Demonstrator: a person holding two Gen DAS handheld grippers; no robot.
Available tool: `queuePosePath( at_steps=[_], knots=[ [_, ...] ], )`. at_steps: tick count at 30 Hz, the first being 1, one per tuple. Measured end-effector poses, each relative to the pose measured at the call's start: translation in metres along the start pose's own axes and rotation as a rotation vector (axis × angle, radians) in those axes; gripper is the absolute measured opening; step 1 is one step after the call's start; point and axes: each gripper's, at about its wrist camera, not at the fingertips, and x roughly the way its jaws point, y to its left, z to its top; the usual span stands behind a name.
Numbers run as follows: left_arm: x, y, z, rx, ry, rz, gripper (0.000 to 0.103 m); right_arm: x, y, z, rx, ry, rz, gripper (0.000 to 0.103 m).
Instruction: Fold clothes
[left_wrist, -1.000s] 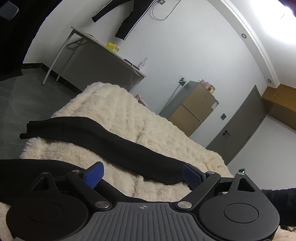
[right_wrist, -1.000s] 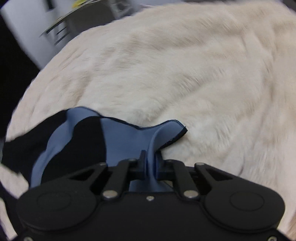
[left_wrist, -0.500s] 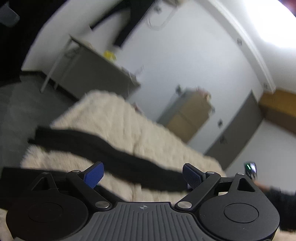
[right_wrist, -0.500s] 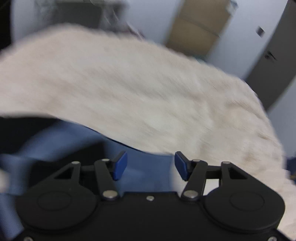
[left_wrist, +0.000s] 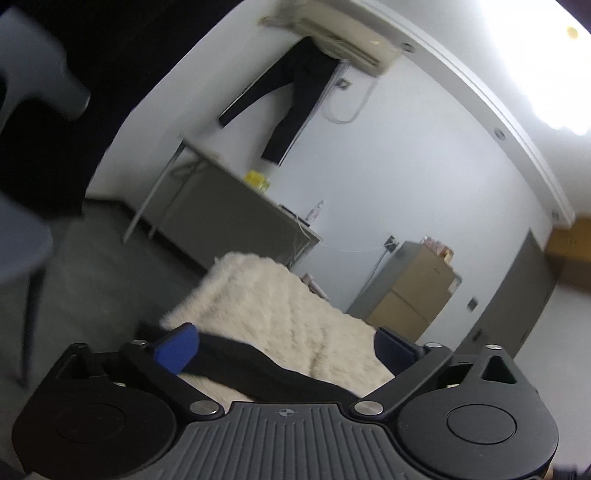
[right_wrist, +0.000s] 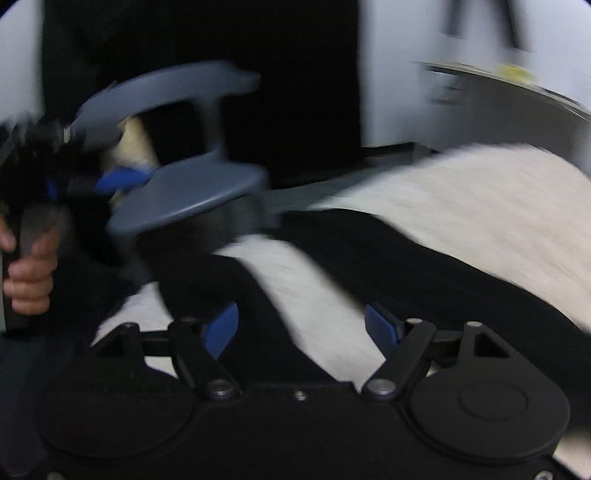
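Black garment (right_wrist: 388, 266) lies spread across the cream fleece blanket (right_wrist: 498, 192), its long dark strips crossing the pile with a band of blanket showing between them; right wrist view heavily motion-blurred, so finer detail of the cloth cannot be read. In the left wrist view a strip of the same black garment (left_wrist: 258, 363) runs across the near end of the blanket (left_wrist: 280, 302), passing low between the blue pads. Left gripper (left_wrist: 284, 345): jaws spread wide, nothing between the pads, held above the cloth. Right gripper (right_wrist: 301, 326): jaws likewise apart, empty, hovering over garment and blanket. At the left edge of the right wrist view, a hand (right_wrist: 27, 273) is wrapped around a grey handle, with blurred blue-tipped hardware above it. A grey-blue chair (right_wrist: 184, 162) stands just off the blanket's near edge, in front of a dark area. Background in left wrist view: grey table (left_wrist: 229, 206) against the white wall, yellow object (left_wrist: 256, 179) on it; dark clothing (left_wrist: 295, 96) hanging beneath a wall air conditioner (left_wrist: 332, 35); tan cabinet (left_wrist: 410, 288) beside a grey door (left_wrist: 517, 295).
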Motion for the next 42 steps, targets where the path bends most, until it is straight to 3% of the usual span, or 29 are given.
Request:
queuePosePath(
  at_steps=[5, 6, 7, 9, 10, 12, 14, 16, 18, 30, 39, 42],
  knots=[
    [-0.008, 0.020, 0.007, -0.050, 0.033, -0.034, 0.102, 0.068, -0.004, 0.038, 0.032, 0.135, 0.100, 0.074],
    [-0.007, 0.028, 0.007, -0.099, 0.049, -0.060, 0.102, 0.074, -0.006, 0.041, 0.062, 0.159, 0.114, 0.066],
    [-0.005, 0.035, 0.008, -0.144, 0.064, -0.083, 0.102, 0.076, -0.007, 0.042, 0.095, 0.176, 0.131, 0.051],
    [-0.006, 0.040, 0.008, -0.166, 0.060, -0.073, 0.102, 0.069, -0.009, 0.045, 0.174, 0.167, 0.168, 0.026],
    [-0.006, 0.042, 0.009, -0.176, 0.059, -0.067, 0.102, 0.065, -0.010, 0.045, 0.182, 0.152, 0.163, 0.026],
    [-0.004, 0.042, 0.009, -0.177, 0.061, -0.061, 0.103, 0.055, -0.011, 0.046, 0.166, 0.118, 0.134, 0.028],
    [-0.003, 0.039, 0.009, -0.159, 0.077, -0.070, 0.103, 0.052, -0.014, 0.045, 0.151, 0.109, 0.096, 0.037],
    [0.002, 0.035, 0.009, -0.133, 0.103, -0.080, 0.103, 0.049, -0.017, 0.045, 0.141, 0.111, 0.046, 0.057],
    [0.010, 0.027, 0.008, -0.084, 0.159, -0.085, 0.103, 0.050, -0.018, 0.044, 0.144, 0.128, 0.032, 0.057],
    [0.026, 0.010, -0.002, 0.021, 0.288, -0.052, 0.103, 0.047, -0.001, 0.046, 0.028, 0.197, -0.028, 0.057],
    [0.029, 0.009, -0.005, 0.037, 0.325, -0.041, 0.103, 0.052, 0.003, 0.059, -0.034, 0.249, -0.030, 0.059],
    [0.029, 0.014, -0.006, 0.019, 0.332, -0.028, 0.103, 0.065, 0.009, 0.055, -0.047, 0.281, -0.036, 0.067]
  ],
)
